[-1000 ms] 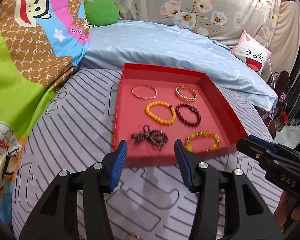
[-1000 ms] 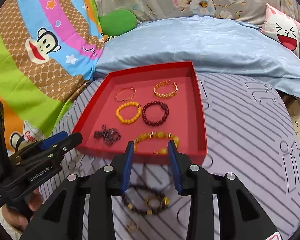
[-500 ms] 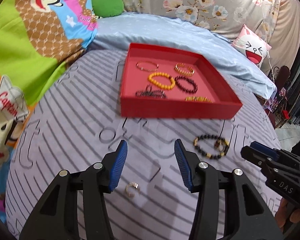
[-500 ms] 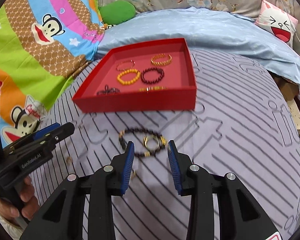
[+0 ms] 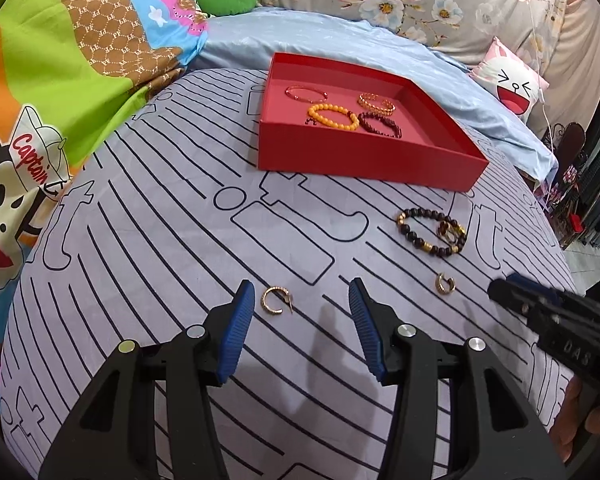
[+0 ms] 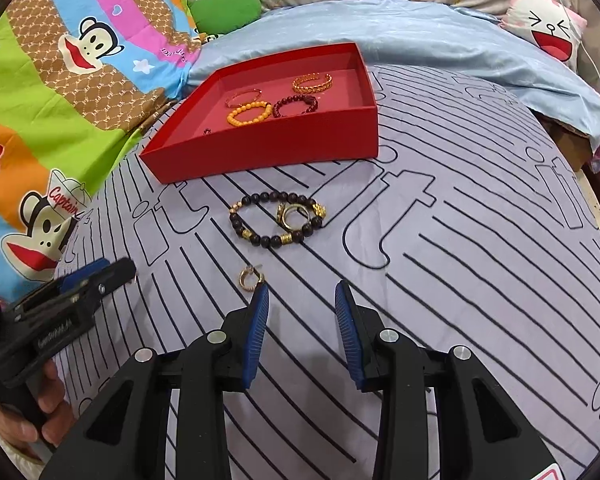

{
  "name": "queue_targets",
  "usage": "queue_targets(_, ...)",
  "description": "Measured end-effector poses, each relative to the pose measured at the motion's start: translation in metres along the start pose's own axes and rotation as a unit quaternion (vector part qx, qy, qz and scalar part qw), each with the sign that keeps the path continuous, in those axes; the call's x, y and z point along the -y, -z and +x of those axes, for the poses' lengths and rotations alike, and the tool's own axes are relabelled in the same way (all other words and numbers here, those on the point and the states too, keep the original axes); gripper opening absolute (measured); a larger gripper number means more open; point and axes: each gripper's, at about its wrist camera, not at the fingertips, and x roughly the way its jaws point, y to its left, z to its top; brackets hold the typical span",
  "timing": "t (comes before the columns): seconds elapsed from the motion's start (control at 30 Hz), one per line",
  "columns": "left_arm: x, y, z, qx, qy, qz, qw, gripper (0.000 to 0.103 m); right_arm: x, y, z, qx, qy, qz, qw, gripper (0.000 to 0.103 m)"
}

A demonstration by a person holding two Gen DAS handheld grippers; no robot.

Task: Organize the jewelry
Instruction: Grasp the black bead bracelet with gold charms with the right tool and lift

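Partly hidden behind the red tray's [image 5: 364, 158] wall: a dark bracelet [image 5: 310, 121].

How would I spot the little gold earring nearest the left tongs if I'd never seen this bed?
Start at the red tray on the striped grey sheet, then come toward the camera to the left tongs. The gold earring lies just inside their left blue tip. It is an open hoop lying alone, unlike the other earring below the dark bead bracelet.

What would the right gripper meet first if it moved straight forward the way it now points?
Probably the dark bead bracelet with a gold ring lying inside it, then the red tray. The right gripper is open; the small gold earring sits just off its left finger. Height is unclear.
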Motion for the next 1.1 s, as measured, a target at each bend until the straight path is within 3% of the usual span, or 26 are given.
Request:
queue_targets(0.37,-0.004,-0.002,-0.001,0.0,-0.001,0.0,1.0,0.047,-0.007,-0.034,0.032,0.001,0.014,0.0,1.0,0.034)
queue_targets(1.1,-0.004,0.003,-0.001,-0.005,-0.001,0.001,1.0,0.047,0.001,-0.029,0.044,-0.005,0.028,0.018,0.999,0.033)
